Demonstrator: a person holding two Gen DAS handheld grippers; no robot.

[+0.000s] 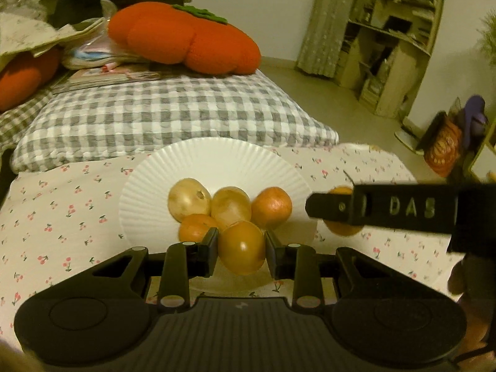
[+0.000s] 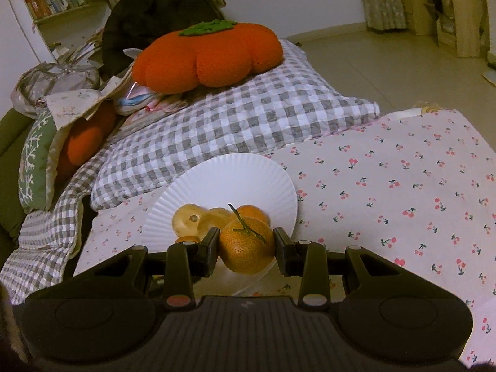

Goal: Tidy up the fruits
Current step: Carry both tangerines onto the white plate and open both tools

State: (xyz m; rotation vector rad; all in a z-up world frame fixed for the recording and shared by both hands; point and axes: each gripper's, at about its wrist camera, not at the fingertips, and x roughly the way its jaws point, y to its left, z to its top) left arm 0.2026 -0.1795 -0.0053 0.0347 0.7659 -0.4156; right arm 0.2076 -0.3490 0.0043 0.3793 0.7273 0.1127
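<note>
**Desk:** Two grippers, two fruits — what is each one doing?

**Photographer:** Both are clamped. The left gripper (image 1: 241, 246) has its pads pressed on either side of a smooth yellow-brown fruit (image 1: 241, 248), held over the near edge of the white fluted plate (image 1: 214, 158). The right gripper (image 2: 247, 248) is closed on a stemmed mandarin (image 2: 246, 245), its thin green stalk sticking up, also at the near rim of the plate (image 2: 235, 170).

**Desk:** What is already on the plate?

**Photographer:** Four pieces in a tight cluster, seen from the left wrist: two pale yellowish fruits (image 1: 189, 200) side by side at the back, an orange one (image 1: 272, 207) to their right, and another orange one (image 1: 197, 228) just behind the left gripper's finger.

**Desk:** And the setting?

**Photographer:** The plate sits on a cherry-print cloth (image 2: 403, 186), near a grey-and-white checked cushion (image 1: 161, 117). A plush orange persimmon pillow (image 2: 207, 55) rests on top of that cushion. In the left wrist view the right gripper enters from the right edge as a dark bar, with its mandarin partly hidden behind it, just beside the plate's right rim.
</note>
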